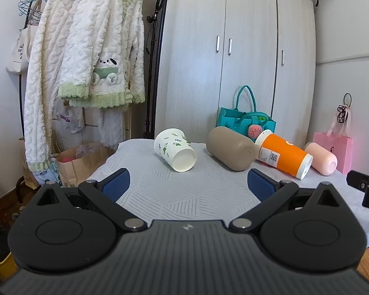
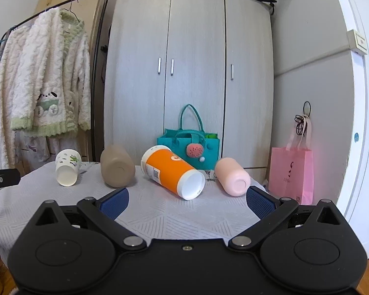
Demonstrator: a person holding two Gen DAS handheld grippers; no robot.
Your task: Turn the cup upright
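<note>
Several cups lie on their sides on a white patterned tablecloth (image 1: 189, 196). From left: a white cup with green prints (image 1: 174, 150) (image 2: 67, 167), a tan cup (image 1: 230, 151) (image 2: 116, 169), an orange cup with white ends (image 1: 283, 156) (image 2: 172, 173), and a pink cup (image 1: 321, 158) (image 2: 232, 175). My left gripper (image 1: 188, 184) is open and empty, short of the white and tan cups. My right gripper (image 2: 187, 201) is open and empty, just in front of the orange cup.
A teal felt bag (image 2: 189, 147) stands behind the cups against a grey wardrobe (image 2: 192, 73). A pink paper bag (image 2: 291, 174) is at the right. A clothes rack with fluffy white garments (image 1: 86, 61) and paper bags (image 1: 78, 164) stand at the left.
</note>
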